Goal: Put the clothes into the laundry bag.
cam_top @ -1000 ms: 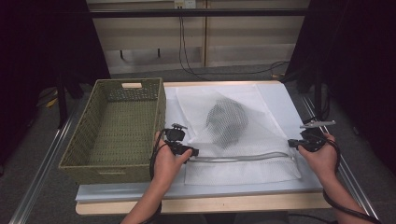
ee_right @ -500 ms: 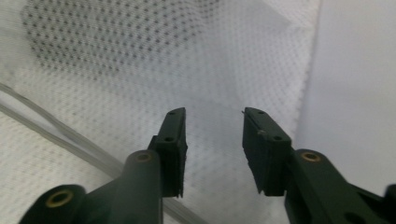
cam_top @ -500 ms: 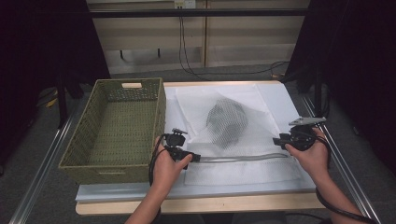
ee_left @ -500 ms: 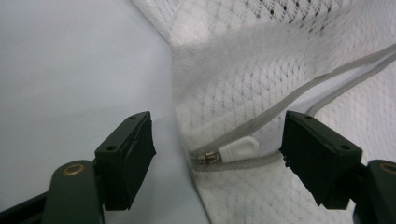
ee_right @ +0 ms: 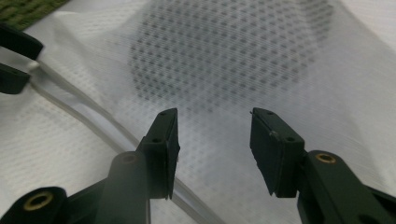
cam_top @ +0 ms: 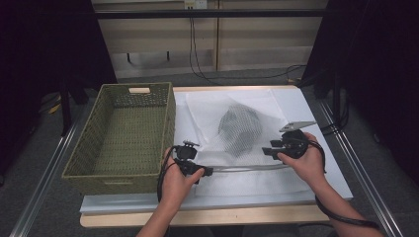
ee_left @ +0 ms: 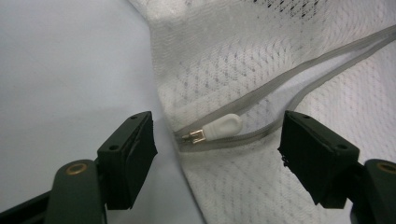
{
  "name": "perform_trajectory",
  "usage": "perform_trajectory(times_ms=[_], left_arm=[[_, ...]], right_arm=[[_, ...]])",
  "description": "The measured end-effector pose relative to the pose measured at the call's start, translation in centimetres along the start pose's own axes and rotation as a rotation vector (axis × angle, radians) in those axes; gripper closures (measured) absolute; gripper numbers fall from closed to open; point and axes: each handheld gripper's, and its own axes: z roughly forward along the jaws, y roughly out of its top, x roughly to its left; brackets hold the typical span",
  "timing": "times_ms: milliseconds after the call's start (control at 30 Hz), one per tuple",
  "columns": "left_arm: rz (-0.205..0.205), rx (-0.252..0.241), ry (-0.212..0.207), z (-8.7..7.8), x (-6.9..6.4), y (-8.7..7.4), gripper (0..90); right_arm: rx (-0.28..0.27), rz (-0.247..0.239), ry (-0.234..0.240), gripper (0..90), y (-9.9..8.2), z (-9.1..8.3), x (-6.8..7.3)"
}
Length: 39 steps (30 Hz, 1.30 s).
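Observation:
A white mesh bag (cam_top: 232,123) lies flat on the table with a dark bundle (cam_top: 240,128) inside it. A grey zipper (cam_top: 247,168) runs along the bag's near side. My left gripper (cam_top: 206,171) is at the zipper's left end, and in the left gripper view it (ee_left: 217,128) stands open with the white zipper pull (ee_left: 223,127) between its jaws, untouched. My right gripper (cam_top: 266,150) hovers over the bag just right of the bundle. It (ee_right: 215,119) is open above the mesh, with the dark bundle (ee_right: 224,56) ahead.
A green woven basket (cam_top: 168,116) stands empty at the left, touching the bag's left edge. The white table cover (cam_top: 316,128) stays bare to the right of the bag. Metal rails (cam_top: 356,163) run along both table sides.
My right gripper has moved left and away from the bag's right edge to a spot over the mesh near the bundle. The left gripper has barely shifted at the zipper's left end.

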Motion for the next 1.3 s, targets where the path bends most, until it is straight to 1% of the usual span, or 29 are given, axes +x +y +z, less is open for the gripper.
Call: perform_trajectory(times_ms=[33, 67, 100, 167, 233, 267, 300, 333, 367, 433, 467, 500, 533, 567, 600, 633, 667, 700, 800, 867, 933, 967, 1033, 1100, 1133, 1200, 1233, 1300], left_arm=[[0.006, 0.003, 0.009, 0.0, 0.0, -0.1, 26.0], [0.015, 0.013, 0.003, 0.0, -0.1, -0.2, 25.3], [0.014, 0.009, 0.002, 0.0, -0.1, -0.2, 24.7], [0.021, 0.007, -0.004, 0.0, -0.2, -0.4, 23.7], [0.019, 0.006, -0.002, 0.0, -0.3, -0.5, 22.7], [0.016, 0.006, -0.01, 0.0, -0.3, -0.5, 23.0], [0.018, 0.002, -0.015, 0.0, -0.3, -0.6, 23.3], [0.019, 0.004, -0.012, 0.0, -0.4, -0.6, 23.3], [0.026, 0.005, -0.004, 0.0, -0.4, -0.7, 22.9], [0.018, 0.001, -0.021, 0.1, -0.4, -0.8, 21.8], [0.022, 0.004, -0.015, 0.0, -0.4, -0.8, 21.8], [0.024, 0.004, -0.013, 0.0, -0.4, -0.9, 21.8], [0.027, 0.001, -0.015, 0.0, -0.4, -1.0, 21.8], [0.023, 0.009, -0.028, -0.1, -0.4, -1.0, 21.9], [0.027, 0.011, -0.019, -0.1, -0.4, -1.1, 22.0], [0.028, 0.004, -0.016, -0.1, -0.5, -1.2, 22.5], [0.021, 0.008, -0.027, -0.2, -0.4, -1.3, 22.7], [0.028, 0.013, -0.031, -0.2, -0.4, -1.3, 22.7], [0.029, 0.013, -0.025, -0.2, -0.5, -1.5, 22.5], [0.028, 0.017, -0.036, -0.1, -0.6, -1.5, 21.8], [0.035, 0.019, -0.03, 0.0, -0.6, -1.6, 21.4], [0.035, 0.016, -0.027, 0.0, -0.7, -1.6, 21.3], [0.037, 0.018, -0.029, 0.0, -0.6, -1.6, 21.5], [0.035, 0.016, -0.03, 0.0, -0.6, -1.6, 22.6], [0.034, 0.014, -0.022, 0.0, -0.6, -1.6, 23.0], [0.041, 0.017, -0.02, -0.1, -0.5, -1.6, 24.3], [0.053, 0.023, -0.01, -0.2, -0.4, -1.6, 27.2], [0.06, 0.02, 0.008, -0.2, -0.4, -1.7, 33.4]], right_arm=[[-0.004, -0.009, 0.028, 52.3, 0.2, 0.3, 0.2], [-0.005, -0.002, 0.036, 52.1, 0.5, 0.6, 0.6], [-0.006, -0.01, 0.05, 52.1, 0.7, 0.9, 1.0], [0.0, -0.026, 0.061, 52.0, 1.1, 1.3, 1.6], [0.002, -0.039, 0.081, 51.9, 1.5, 1.9, 2.3], [0.0, -0.045, 0.095, 52.0, 1.6, 2.1, 2.6], [0.003, -0.041, 0.097, 52.0, 1.8, 2.3, 3.0], [0.003, -0.051, 0.103, 52.0, 2.0, 2.6, 3.3], [0.003, -0.047, 0.118, 52.1, 2.1, 2.8, 3.6], [0.003, -0.039, 0.141, 52.6, 2.3, 3.3, 4.2], [0.003, -0.041, 0.154, 53.4, 2.4, 3.5, 4.5], [0.007, -0.041, 0.158, 53.9, 2.5, 3.8, 4.8], [0.016, -0.047, 0.161, 54.7, 2.6, 4.0, 5.0], [0.018, -0.053, 0.175, 56.4, 2.7, 4.3, 5.3], [0.025, -0.05, 0.184, 56.9, 2.7, 4.4, 5.5], [0.025, -0.043, 0.202, 57.3, 2.8, 4.7, 5.7], [0.03, -0.038, 0.208, 57.3, 2.9, 4.9, 5.9], [0.031, -0.043, 0.215, 57.7, 3.0, 5.1, 6.1], [0.03, -0.03, 0.244, 60.1, 3.4, 5.5, 6.9], [0.02, -0.007, 0.27, 61.7, 3.5, 5.9, 7.3], [0.027, 0.008, 0.299, 63.3, 3.6, 6.2, 7.5], [0.036, 0.007, 0.299, 63.9, 3.6, 6.4, 7.7], [0.037, 0.012, 0.309, 66.0, 3.6, 6.7, 7.9], [0.043, 0.019, 0.329, 67.1, 3.7, 7.0, 8.1], [0.045, 0.019, 0.334, 67.1, 3.7, 7.2, 8.3], [0.048, 0.015, 0.349, 67.3, 3.9, 7.5, 8.7], [0.05, 0.012, 0.347, 67.2, 3.9, 7.6, 8.9], [0.057, 0.007, 0.351, 66.3, 3.9, 7.8, 9.1]])
